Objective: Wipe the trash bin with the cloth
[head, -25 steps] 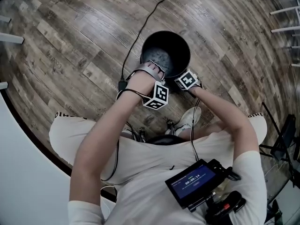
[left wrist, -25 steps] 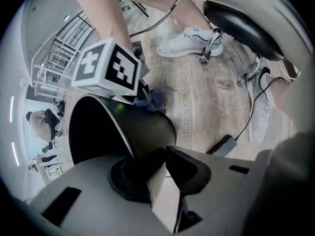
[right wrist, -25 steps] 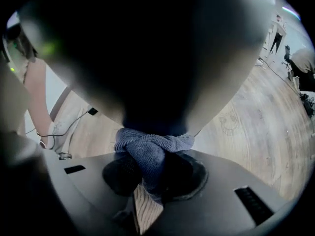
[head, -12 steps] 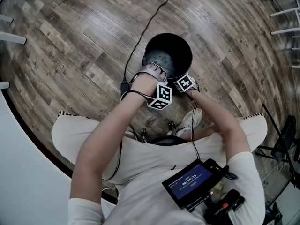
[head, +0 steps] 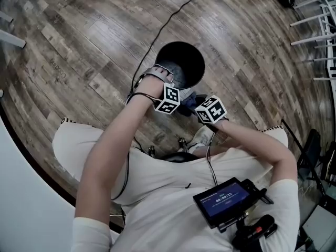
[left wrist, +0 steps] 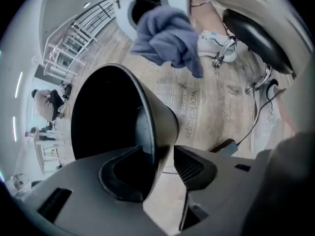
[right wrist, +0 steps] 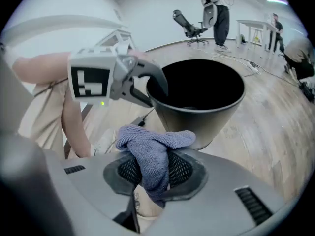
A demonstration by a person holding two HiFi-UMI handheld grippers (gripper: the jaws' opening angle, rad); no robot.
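Observation:
A black trash bin [head: 178, 54] stands on the wooden floor in front of my knees. My left gripper [head: 169, 79] sits at its near rim. Its jaws have just been opening: one is inside the bin [left wrist: 113, 117] and one outside, with the rim between them and a gap at the outer pad, so the left gripper [left wrist: 165, 163] is open. My right gripper [head: 193, 103] hangs just outside the bin's near side, shut on a blue-grey cloth [right wrist: 152, 151]. The bunched cloth [left wrist: 167, 38] hangs free above the floor. The bin [right wrist: 202, 97] lies beyond it.
A black cable [head: 168, 20] runs across the floor to the bin's left side. My white shoe [head: 202, 135] is just below the grippers. White frames [head: 315, 14] stand at the far right. An office chair [right wrist: 189, 26] and people [right wrist: 216, 9] are in the background.
My right gripper has come up out of the bin with the cloth and moved back toward me. The left gripper's jaws have opened on the rim, and it shifted slightly.

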